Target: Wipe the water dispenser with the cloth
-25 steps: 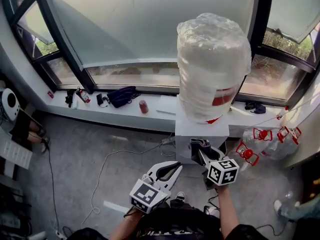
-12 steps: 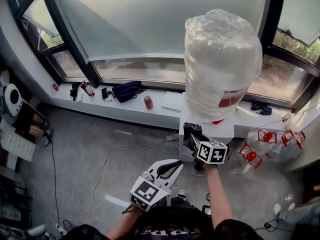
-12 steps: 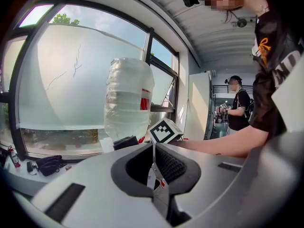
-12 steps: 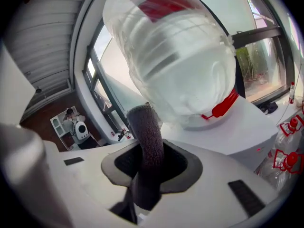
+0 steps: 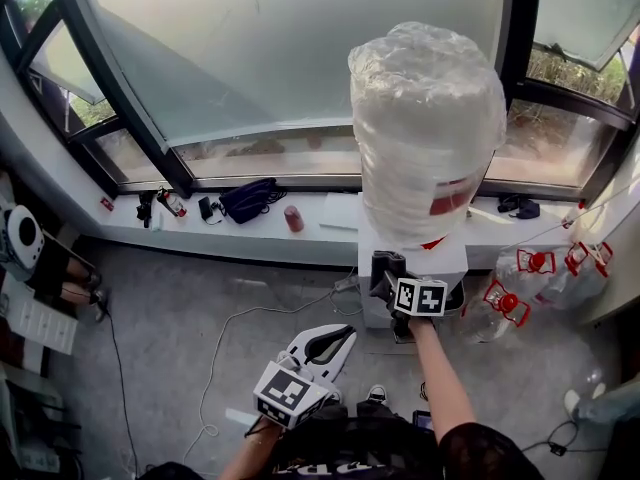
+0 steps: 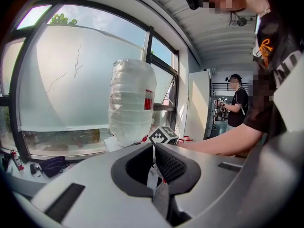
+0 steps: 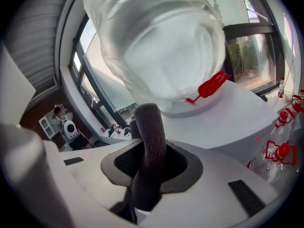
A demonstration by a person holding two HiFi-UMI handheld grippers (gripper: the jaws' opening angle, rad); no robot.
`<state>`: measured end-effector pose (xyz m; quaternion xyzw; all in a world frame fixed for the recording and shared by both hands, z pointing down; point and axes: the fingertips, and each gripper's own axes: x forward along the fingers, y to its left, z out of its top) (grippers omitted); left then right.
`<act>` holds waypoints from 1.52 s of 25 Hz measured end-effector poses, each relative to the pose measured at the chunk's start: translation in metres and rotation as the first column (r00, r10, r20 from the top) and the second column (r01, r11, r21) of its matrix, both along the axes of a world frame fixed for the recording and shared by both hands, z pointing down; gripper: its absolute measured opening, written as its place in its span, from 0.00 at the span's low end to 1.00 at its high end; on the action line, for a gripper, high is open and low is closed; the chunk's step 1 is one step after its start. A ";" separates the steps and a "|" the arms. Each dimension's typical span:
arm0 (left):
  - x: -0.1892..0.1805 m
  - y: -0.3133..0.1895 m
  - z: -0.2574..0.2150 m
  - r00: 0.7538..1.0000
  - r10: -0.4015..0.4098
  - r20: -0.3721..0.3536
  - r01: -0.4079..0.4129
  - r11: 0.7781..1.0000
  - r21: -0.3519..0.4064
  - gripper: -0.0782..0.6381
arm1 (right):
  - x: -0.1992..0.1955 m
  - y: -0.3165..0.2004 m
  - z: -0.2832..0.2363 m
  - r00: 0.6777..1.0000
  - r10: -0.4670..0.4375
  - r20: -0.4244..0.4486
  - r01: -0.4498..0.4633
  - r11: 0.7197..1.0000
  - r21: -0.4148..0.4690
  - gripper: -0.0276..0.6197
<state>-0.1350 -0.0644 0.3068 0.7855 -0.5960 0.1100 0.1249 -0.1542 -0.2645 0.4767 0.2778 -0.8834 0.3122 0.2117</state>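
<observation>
Lit by daylight through a frosted window (image 5: 300,58) in dark frames. Below it, a white sill (image 5: 200,232) with a dark bag (image 5: 248,198) and red can (image 5: 293,218). Grey floor (image 5: 150,308), crossed by a white cable (image 5: 210,363).

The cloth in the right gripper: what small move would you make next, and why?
Probably press the cloth down and slide it across the white top of the water dispenser. The right gripper is shut on the cloth, poised at the top's front edge below the bottle. Whether it touches yet I cannot tell.
</observation>
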 end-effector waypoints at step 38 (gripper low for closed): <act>0.008 -0.027 0.024 0.980 0.191 -0.055 -0.191 0.982 0.016 0.15 | 0.168 -0.015 0.002 0.991 0.123 -0.053 -0.112 0.978 0.177 0.22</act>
